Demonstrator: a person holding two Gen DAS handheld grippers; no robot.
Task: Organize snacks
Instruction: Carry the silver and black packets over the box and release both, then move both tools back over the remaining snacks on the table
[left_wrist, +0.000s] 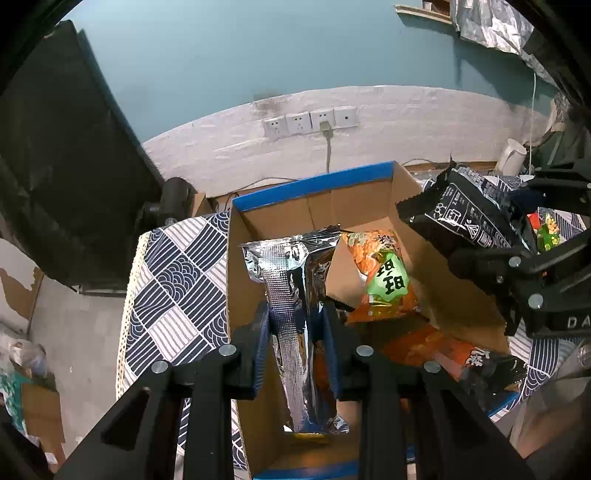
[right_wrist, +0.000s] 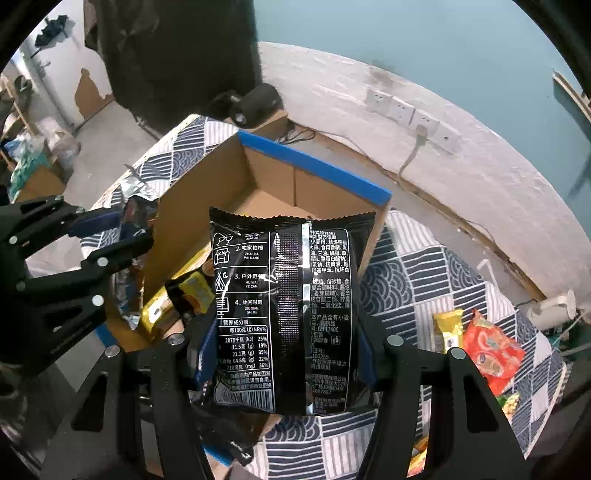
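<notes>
While both grippers hang over the cardboard box (left_wrist: 369, 206), the left gripper (left_wrist: 297, 325) is clamped tight on a silver packet (left_wrist: 291, 295), held above the box's left side. Only the left view shows the box's contents: an orange packet (left_wrist: 384, 273) lying inside, far right. The right gripper (right_wrist: 284, 354) is clamped on a black packet (right_wrist: 280, 314), its printed back filling the right view, over the box's near right corner. That view alone shows loose snacks (right_wrist: 487, 350) lying on the patterned tablecloth (right_wrist: 413, 273), right of the box.
</notes>
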